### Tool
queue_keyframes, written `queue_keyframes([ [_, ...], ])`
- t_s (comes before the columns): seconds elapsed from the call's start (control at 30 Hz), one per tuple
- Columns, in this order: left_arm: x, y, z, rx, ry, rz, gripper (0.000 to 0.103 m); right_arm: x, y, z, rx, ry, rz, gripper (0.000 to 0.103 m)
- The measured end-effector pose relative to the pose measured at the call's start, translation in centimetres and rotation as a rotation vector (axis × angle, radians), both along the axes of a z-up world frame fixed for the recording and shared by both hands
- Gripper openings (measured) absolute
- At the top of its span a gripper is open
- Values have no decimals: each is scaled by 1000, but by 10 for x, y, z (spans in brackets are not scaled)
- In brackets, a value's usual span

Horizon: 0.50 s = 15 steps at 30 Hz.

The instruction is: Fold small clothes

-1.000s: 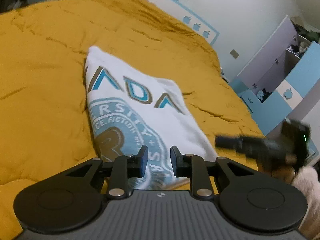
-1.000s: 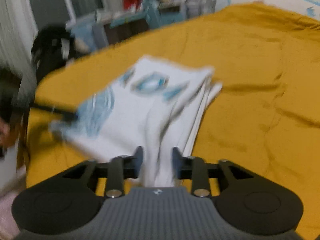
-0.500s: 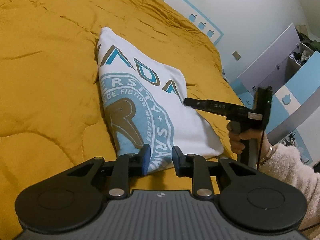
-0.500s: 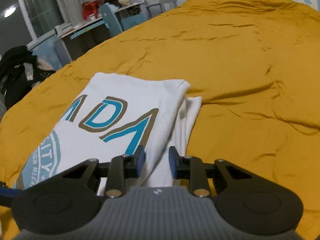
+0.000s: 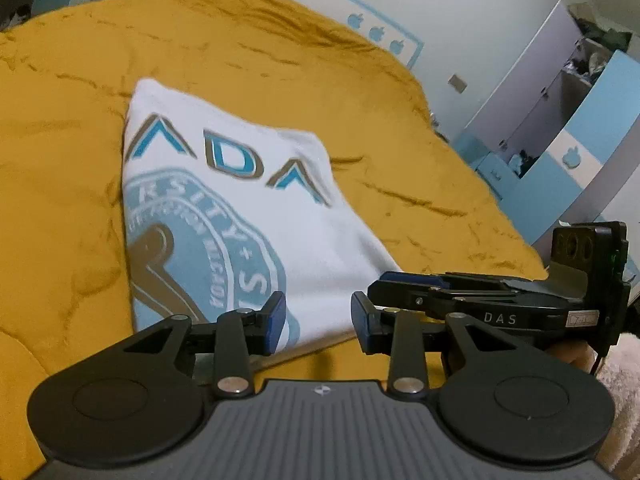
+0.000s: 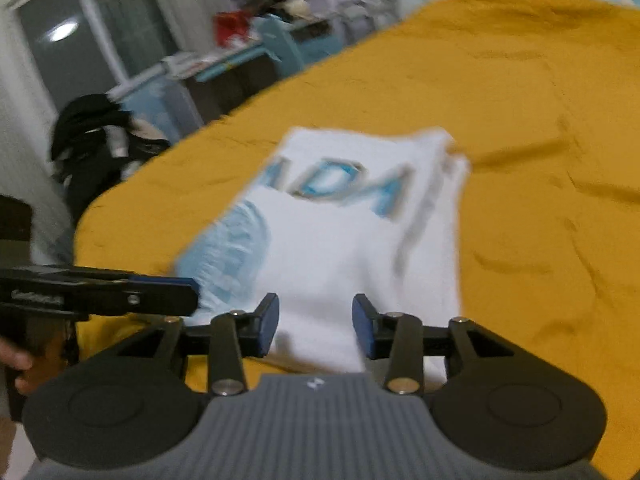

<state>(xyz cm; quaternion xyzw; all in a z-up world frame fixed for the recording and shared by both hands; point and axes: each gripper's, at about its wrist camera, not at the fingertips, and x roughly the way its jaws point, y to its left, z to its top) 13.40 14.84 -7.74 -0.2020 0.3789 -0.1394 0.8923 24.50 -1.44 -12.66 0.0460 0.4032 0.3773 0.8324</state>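
Folded white T-shirt lies flat on the bed's mustard quilt, its teal-and-brown lettering and round crest facing up. The left hand-held gripper hangs just over the shirt's near edge, fingers apart, nothing between them. Beside it, the right hand-held gripper sits low at the other near corner, fingers spread as well and empty, the cloth showing in the gap. The right wrist view is blurred. Blue-and-white wardrobe stands beyond the bed
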Motion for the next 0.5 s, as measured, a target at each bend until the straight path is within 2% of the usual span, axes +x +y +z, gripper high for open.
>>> queue_keyframes([
  [0.17,-2,-5,-11,15,13,9,42,0,-3,-13,-23,-21,19,36],
  [0.37,-6,1,-13,-12,1,21,45,-1,-2,-10,-34,-10,11,39],
  [0.5,-12,1,-3,-1,-36,44,44,4,-1,5,44,-18,17,43],
])
